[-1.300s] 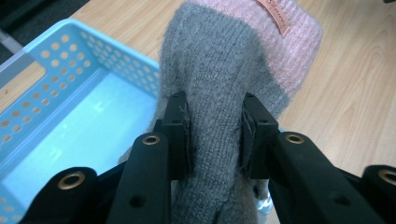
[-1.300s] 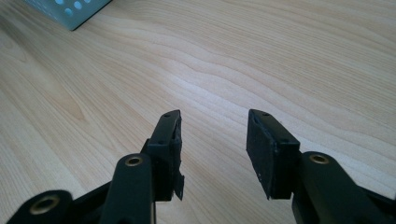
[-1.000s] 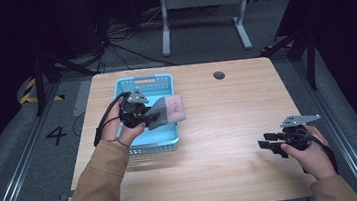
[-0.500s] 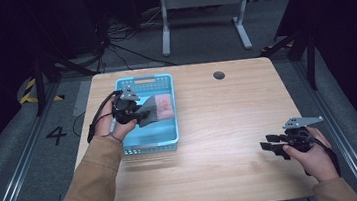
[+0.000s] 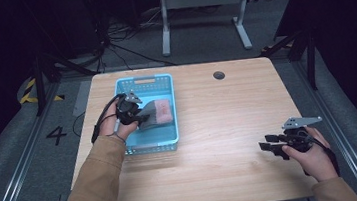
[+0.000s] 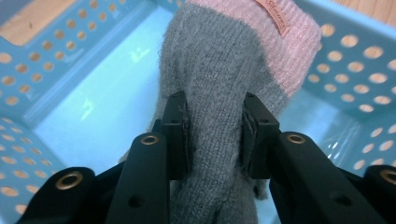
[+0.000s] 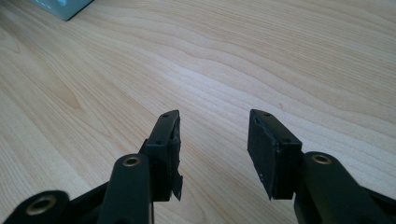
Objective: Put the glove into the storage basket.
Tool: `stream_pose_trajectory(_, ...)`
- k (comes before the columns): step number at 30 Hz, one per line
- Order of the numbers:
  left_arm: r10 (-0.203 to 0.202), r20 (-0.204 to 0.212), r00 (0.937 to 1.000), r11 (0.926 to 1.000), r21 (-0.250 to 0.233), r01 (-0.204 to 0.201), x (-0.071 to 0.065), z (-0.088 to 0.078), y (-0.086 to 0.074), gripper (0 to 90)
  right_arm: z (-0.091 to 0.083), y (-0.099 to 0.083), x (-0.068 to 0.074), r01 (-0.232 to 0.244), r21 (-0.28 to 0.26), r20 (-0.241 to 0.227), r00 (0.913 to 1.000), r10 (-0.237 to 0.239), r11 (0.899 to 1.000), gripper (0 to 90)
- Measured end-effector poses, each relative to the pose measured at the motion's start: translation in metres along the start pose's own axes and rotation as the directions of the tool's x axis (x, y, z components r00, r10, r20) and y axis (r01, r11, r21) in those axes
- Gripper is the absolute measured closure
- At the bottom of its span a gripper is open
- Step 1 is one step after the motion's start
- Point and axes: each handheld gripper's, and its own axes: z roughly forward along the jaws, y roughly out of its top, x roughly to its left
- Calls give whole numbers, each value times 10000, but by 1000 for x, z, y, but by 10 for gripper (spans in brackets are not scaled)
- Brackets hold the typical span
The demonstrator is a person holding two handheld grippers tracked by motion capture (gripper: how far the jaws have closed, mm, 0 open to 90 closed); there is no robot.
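My left gripper (image 5: 140,117), pads clamped on the grey-and-pink knit glove (image 6: 224,93), has sunk into the blue basket (image 5: 171,142) at ten o'clock on the bench (image 5: 229,125), so release looks near; my right gripper (image 7: 212,140) idles open and empty.

Wooden table (image 5: 229,120), pale grain, square to the viewer. Small dark round hole (image 5: 219,75) in the tabletop near the far edge, toward 12 o'clock. Beyond the table at 12 o'clock, grey metal stand (image 5: 202,7) with two legs on a grey floor. Loose black cables (image 5: 121,48) on the floor at 11 o'clock. Painted number four (image 5: 56,135) on the floor at 9 o'clock, with yellow and black striped tape (image 5: 32,90) farther off at 10 o'clock. Dark rails (image 5: 343,128) along the floor at 3 o'clock.
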Motion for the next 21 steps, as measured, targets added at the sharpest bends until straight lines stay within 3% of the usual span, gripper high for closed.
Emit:
stream_pose_trajectory(12,94,182,9998,9940,1087,-114,-1,21,1,665,2,0,0,55,40,-91,9999,-55,10000,544)
stream_pose_trajectory(15,104,245,9996,9935,1130,-131,-2,25,3,663,2,0,0,63,29,-74,10000,-62,10000,542)
stream_pose_trajectory(21,316,-66,9995,9892,1435,-304,-2,33,6,660,1,-1,1,55,-13,-106,9999,-55,10000,537)
